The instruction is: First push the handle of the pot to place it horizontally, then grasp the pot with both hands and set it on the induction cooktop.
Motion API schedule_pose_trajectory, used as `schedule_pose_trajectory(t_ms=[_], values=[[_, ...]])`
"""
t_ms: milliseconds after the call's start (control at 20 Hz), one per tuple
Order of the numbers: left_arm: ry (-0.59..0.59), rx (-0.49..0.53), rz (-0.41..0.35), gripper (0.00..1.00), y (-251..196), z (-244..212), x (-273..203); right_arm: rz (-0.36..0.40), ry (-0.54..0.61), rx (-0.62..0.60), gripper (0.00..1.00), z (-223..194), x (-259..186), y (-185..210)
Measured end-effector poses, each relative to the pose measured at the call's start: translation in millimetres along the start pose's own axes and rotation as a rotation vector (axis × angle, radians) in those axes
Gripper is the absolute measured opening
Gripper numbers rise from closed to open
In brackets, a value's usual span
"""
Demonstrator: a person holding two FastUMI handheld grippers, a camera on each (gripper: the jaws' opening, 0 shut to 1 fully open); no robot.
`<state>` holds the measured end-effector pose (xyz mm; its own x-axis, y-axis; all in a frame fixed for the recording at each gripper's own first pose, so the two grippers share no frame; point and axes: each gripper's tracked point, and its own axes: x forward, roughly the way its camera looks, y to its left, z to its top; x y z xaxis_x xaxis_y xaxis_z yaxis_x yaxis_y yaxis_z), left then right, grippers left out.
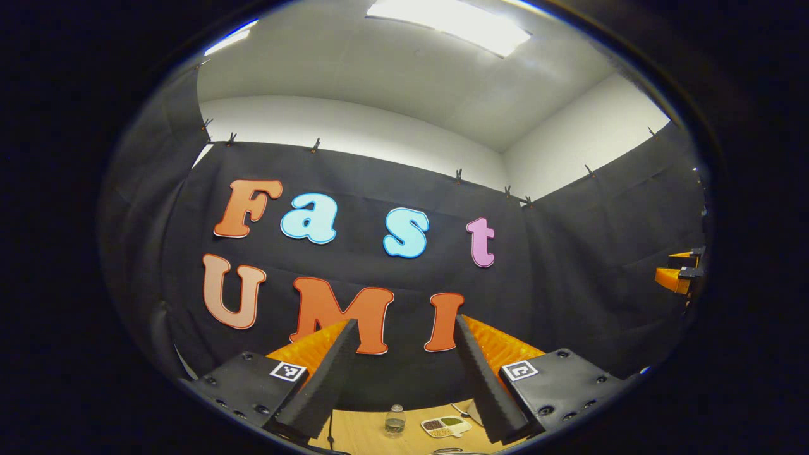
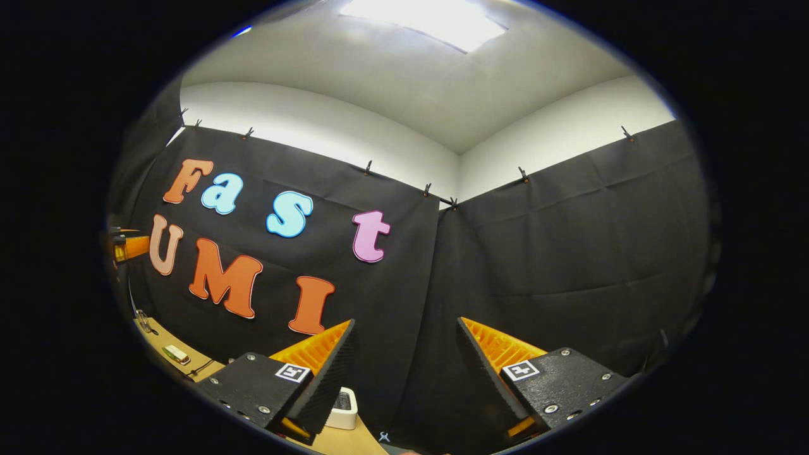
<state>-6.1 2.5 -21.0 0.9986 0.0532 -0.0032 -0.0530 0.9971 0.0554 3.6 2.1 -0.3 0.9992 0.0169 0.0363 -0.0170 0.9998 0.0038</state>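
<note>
In the left gripper view my left gripper [image 1: 404, 320] is raised and aimed at the black cloth wall, open, with nothing between its fingers. My right gripper [image 1: 679, 275] appears small at the far right edge of that view. In the right gripper view my right gripper [image 2: 406, 321] is likewise raised toward the corner of the booth, open and holding nothing. At the left edge of the right gripper view, part of my left gripper [image 2: 126, 246] is visible. A thin metallic sliver [image 1: 449, 450] lies at the bottom edge; I cannot tell what it is.
A wooden table [image 1: 360, 433] lies low under the fingers, carrying a small water bottle [image 1: 395, 420] and a white divided dish [image 1: 445, 426]. The right gripper view has a white box-shaped device [image 2: 344, 411], a small flat object [image 2: 176, 354] and cables [image 2: 145, 322] on the table.
</note>
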Motion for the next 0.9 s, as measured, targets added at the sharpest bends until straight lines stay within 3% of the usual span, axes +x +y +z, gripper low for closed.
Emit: schedule_pose_trajectory(t_ms=[100,200,250,300,450,500,650,900], values=[[0.009,0.01,0.005,0.96,-2,-5,-1,0.005,-0.002,0.008,0.95,0,1,0],[0.034,0.019,0.013,0.89,-3,-15,-3,0.012,0.005,0.009,0.95,-3,2,0],[0.055,0.026,0.019,0.75,-4,-23,-3,0.014,0.01,0.007,0.95,-4,2,0],[0.076,0.029,0.02,0.69,-5,-31,-3,0.017,0.013,0.005,0.95,-6,3,0],[0.129,0.043,0.046,0.18,-6,-52,-6,0.03,0.023,0.009,0.95,-14,8,5],[0.155,0.039,0.033,0.07,-12,-59,-7,0.034,0.024,0.009,0.95,-17,10,5],[0.253,0.006,0.005,0.07,-26,-91,-12,0.046,0.025,0.014,0.95,-22,11,6],[0.45,-0.021,0.036,0.08,-26,-149,-29,0.077,0.009,0.023,0.95,-29,14,9]])
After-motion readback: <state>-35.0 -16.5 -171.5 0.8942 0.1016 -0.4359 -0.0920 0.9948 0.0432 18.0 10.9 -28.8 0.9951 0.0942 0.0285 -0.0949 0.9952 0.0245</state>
